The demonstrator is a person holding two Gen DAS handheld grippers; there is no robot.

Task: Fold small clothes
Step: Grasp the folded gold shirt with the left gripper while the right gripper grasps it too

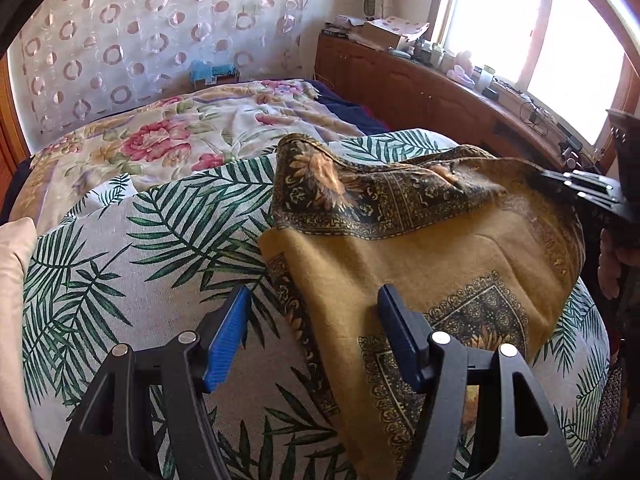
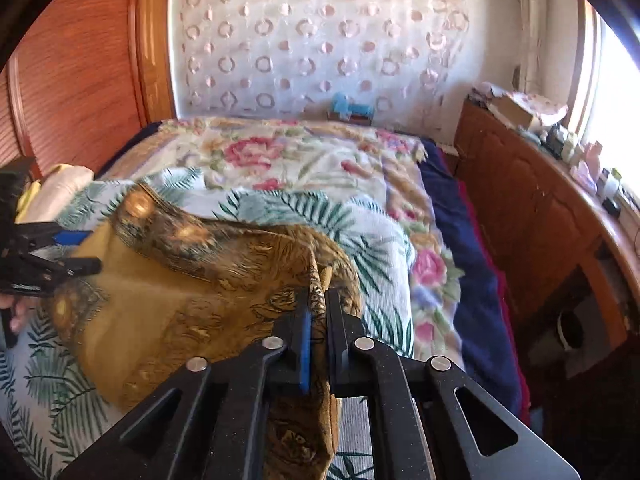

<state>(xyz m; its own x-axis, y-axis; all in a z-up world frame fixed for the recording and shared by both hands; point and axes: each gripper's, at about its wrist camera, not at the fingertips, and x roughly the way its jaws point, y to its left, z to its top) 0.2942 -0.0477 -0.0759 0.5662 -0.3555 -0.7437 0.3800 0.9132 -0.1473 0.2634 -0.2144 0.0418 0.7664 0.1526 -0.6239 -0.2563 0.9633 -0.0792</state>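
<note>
A mustard-yellow cloth (image 1: 432,256) with dark ornate borders lies on the palm-leaf sheet (image 1: 132,280), its far part folded over toward me. My left gripper (image 1: 314,300) is open and empty, its jaws standing over the cloth's left edge. In the right wrist view my right gripper (image 2: 318,300) is shut on the cloth's (image 2: 168,312) right edge, with fabric bunched between the jaws and hanging below. The right gripper also shows in the left wrist view (image 1: 576,186) at the cloth's far right. The left gripper shows open in the right wrist view (image 2: 86,250) at the cloth's left side.
A floral quilt (image 1: 168,136) covers the far bed. A navy blanket (image 2: 460,248) runs along the bed's right side. A wooden cabinet (image 1: 420,92) with clutter stands under the window. A cream pillow (image 1: 12,248) lies at left.
</note>
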